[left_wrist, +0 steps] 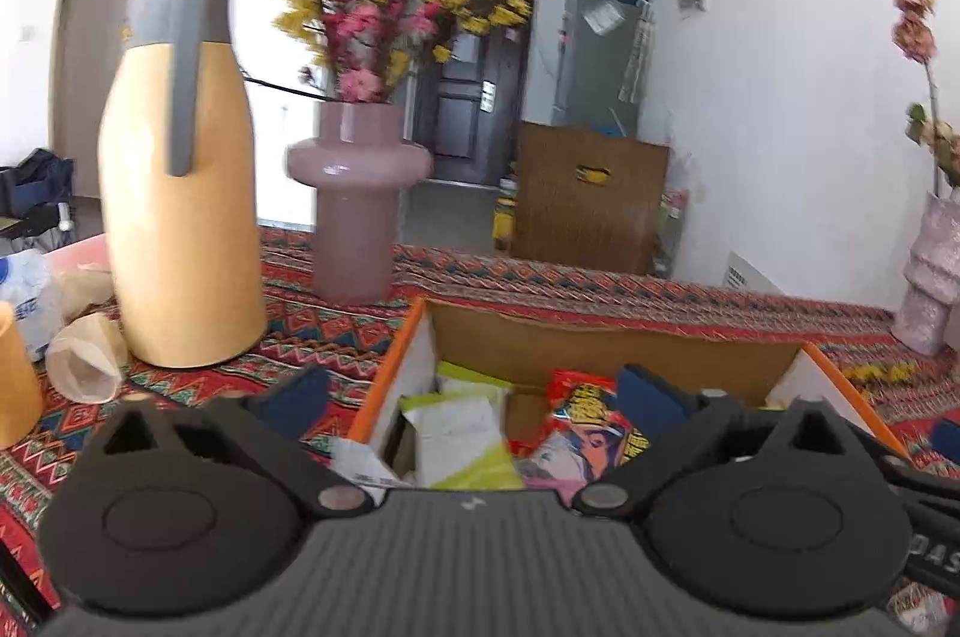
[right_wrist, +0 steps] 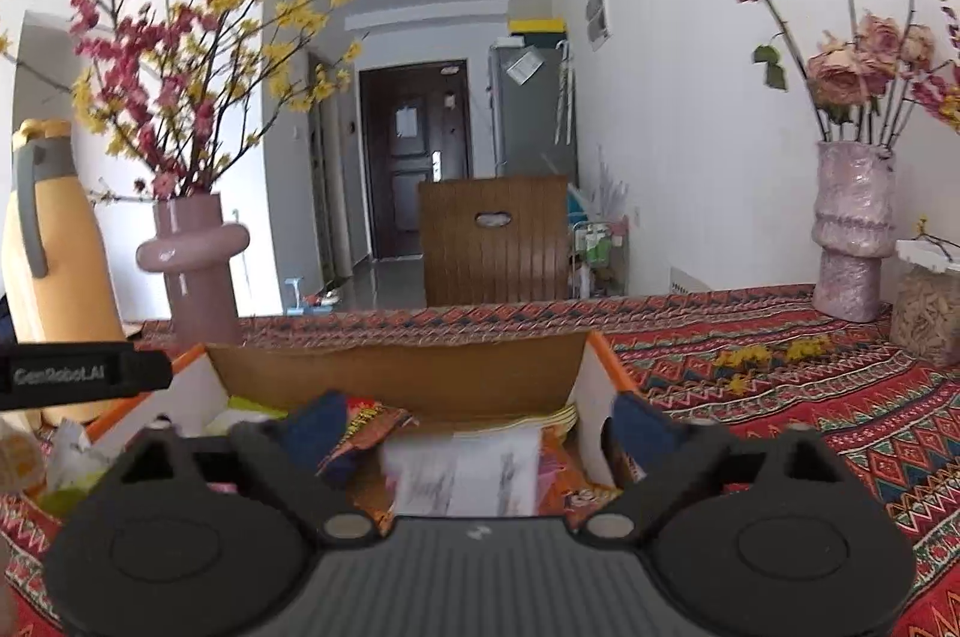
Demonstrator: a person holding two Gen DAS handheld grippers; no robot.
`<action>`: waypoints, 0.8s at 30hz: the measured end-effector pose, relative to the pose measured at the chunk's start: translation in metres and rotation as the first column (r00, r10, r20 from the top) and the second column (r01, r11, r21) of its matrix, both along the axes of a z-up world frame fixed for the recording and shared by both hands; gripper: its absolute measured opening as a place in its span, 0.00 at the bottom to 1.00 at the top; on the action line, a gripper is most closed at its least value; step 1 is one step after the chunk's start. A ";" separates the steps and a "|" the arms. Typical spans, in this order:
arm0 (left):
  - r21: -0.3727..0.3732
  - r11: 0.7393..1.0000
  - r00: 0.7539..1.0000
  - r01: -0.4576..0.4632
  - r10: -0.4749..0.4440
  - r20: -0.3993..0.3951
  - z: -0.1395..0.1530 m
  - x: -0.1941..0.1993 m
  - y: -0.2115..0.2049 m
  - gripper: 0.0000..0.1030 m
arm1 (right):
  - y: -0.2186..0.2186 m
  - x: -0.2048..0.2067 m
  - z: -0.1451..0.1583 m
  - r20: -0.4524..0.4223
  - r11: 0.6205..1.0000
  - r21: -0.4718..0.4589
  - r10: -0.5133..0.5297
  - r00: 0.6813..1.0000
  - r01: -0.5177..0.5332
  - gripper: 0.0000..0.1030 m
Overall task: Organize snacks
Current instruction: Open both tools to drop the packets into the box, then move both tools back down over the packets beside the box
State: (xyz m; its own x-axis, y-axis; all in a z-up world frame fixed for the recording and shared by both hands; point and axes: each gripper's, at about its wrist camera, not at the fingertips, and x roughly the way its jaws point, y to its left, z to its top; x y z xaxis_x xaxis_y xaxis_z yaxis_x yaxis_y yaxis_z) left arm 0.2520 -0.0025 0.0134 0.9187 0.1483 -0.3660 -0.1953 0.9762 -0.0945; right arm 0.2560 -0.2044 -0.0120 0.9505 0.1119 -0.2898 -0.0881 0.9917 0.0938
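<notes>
Cardboard box [left_wrist: 612,349] walls risk a snag: both grippers, left [left_wrist: 474,391] and right [right_wrist: 480,424], hang released, empty, above loose snack packets [left_wrist: 462,433].

The left gripper [left_wrist: 474,391] hangs over an open cardboard box [left_wrist: 606,355] on a tabletop [left_wrist: 336,331] spread with a red patterned cloth, its blue-tipped fingers [left_wrist: 645,388] spread wide with nothing between them. Snack packets lie loose inside the box, a green-and-white one [left_wrist: 462,433] beside a red one [left_wrist: 585,412]. To the left stand a tall yellow jug [left_wrist: 180,217] and a pink vase [left_wrist: 357,199] of pink and yellow blossoms.
</notes>
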 end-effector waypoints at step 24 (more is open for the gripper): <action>0.017 0.996 0.997 0.083 -0.083 0.003 0.045 -0.072 0.003 1.00 | -0.015 -0.070 0.046 0.134 0.997 0.008 0.069 0.989 -0.071 1.00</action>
State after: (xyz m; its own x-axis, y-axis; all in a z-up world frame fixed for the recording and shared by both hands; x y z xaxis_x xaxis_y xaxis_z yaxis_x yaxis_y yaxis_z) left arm 0.1801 0.0006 0.0588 0.9295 0.0774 -0.3607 -0.1131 0.9905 -0.0788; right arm 0.1857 -0.2190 0.0340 0.9703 0.1823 -0.1593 -0.1697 0.9814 0.0896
